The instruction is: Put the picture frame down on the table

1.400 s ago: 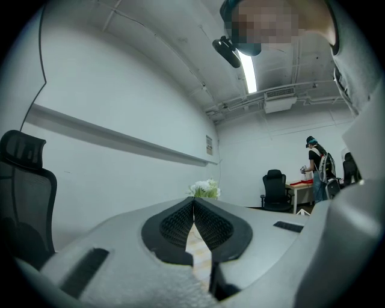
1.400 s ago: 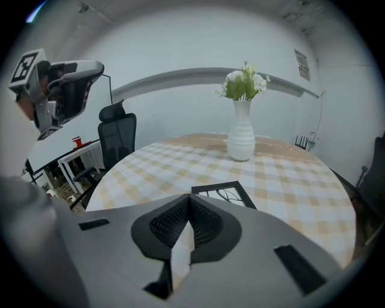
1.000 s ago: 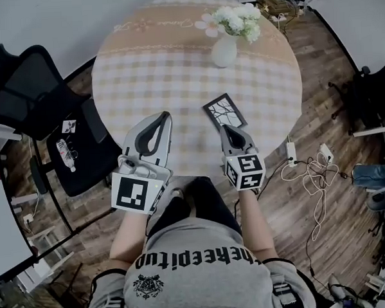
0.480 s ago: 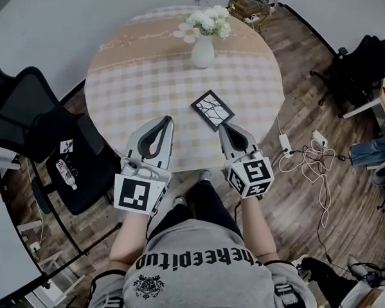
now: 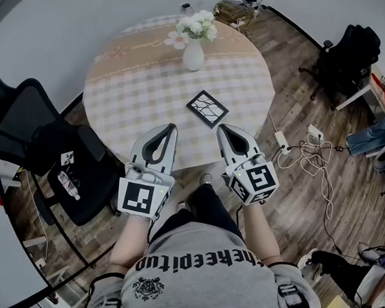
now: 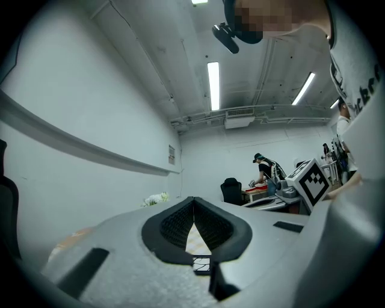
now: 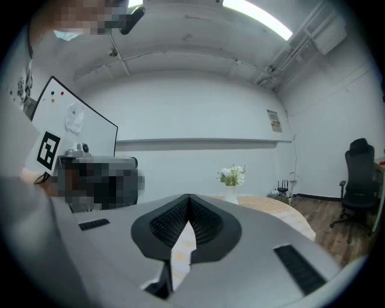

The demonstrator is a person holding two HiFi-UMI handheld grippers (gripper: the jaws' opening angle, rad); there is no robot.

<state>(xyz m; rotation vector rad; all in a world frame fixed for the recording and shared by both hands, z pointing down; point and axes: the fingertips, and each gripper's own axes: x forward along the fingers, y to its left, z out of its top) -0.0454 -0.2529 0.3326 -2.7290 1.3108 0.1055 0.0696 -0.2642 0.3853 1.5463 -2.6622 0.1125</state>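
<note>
The picture frame (image 5: 207, 109) lies flat on the round table (image 5: 130, 76), near its near edge and right of middle, while the left gripper (image 5: 168, 127) and right gripper (image 5: 224, 127) hover over that edge, each empty with jaws pressed together.

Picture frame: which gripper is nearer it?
The right gripper; its tip lies just short of the picture frame, while the left gripper sits farther left.
</note>
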